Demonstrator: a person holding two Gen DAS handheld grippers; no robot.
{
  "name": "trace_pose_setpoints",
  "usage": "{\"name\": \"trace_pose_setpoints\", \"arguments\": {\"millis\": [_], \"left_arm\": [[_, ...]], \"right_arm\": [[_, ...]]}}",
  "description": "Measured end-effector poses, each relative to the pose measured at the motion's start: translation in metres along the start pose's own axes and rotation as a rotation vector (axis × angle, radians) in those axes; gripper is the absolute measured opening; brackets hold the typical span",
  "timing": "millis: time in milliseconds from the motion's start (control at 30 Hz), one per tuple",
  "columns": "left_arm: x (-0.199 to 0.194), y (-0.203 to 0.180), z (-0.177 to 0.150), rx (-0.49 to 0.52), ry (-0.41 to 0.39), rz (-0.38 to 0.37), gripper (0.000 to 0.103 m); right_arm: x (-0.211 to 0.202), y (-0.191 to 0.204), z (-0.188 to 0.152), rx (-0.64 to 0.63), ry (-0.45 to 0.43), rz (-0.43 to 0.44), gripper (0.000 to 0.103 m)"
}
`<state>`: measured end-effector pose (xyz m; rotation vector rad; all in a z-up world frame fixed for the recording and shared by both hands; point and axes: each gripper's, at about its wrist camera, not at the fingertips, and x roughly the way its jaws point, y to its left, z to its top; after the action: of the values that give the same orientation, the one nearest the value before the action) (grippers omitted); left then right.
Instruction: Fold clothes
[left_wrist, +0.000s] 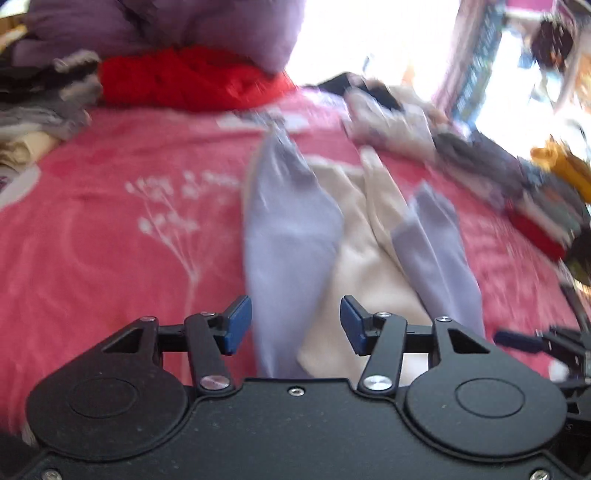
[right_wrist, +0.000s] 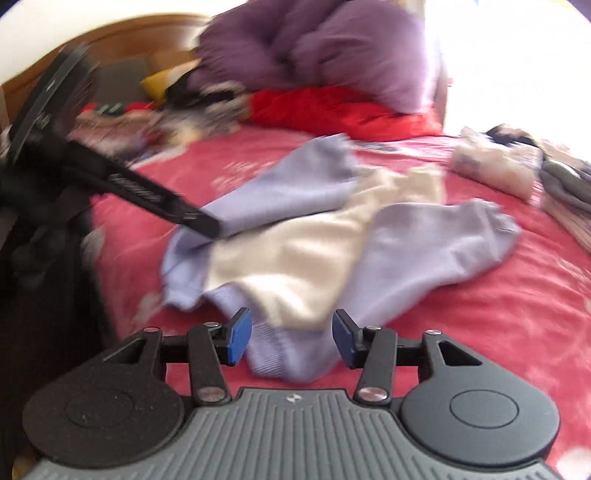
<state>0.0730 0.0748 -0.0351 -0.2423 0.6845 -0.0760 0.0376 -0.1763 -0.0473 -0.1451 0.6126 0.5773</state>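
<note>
I am working over a bed with a pink-red cover printed with white plant sprigs (left_wrist: 110, 229). A rumpled purple duvet (right_wrist: 314, 48) and a crumpled red garment (right_wrist: 332, 110) sit at its far end, with blurred clothing piles along both sides. No containers are visible, and no writing is readable. Two lavender ankle socks (right_wrist: 436, 243) and a cream sock (right_wrist: 291, 266) lie overlapping mid-bed. My left gripper (left_wrist: 295, 325) and right gripper (right_wrist: 291, 339) both stand released, pads clear of the sock fabric between them.
</note>
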Motion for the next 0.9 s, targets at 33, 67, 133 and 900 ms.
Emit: {"name": "trace_pose_setpoints", "arguments": {"millis": [33, 67, 133, 900], "left_arm": [[0.004, 0.005, 0.004, -0.022, 0.003, 0.005, 0.052], [0.009, 0.007, 0.008, -0.038, 0.010, 0.004, 0.052], [0.024, 0.013, 0.016, -0.063, 0.002, 0.006, 0.052], [0.153, 0.041, 0.112, 0.013, -0.053, -0.146, 0.041]], "right_arm": [[0.004, -0.007, 0.001, 0.040, -0.006, -0.028, 0.054], [0.008, -0.013, 0.001, 0.078, -0.013, -0.049, 0.055], [0.016, -0.026, 0.001, 0.148, -0.029, -0.079, 0.059], [0.092, -0.180, 0.009, 0.753, -0.165, -0.049, 0.068]]}}
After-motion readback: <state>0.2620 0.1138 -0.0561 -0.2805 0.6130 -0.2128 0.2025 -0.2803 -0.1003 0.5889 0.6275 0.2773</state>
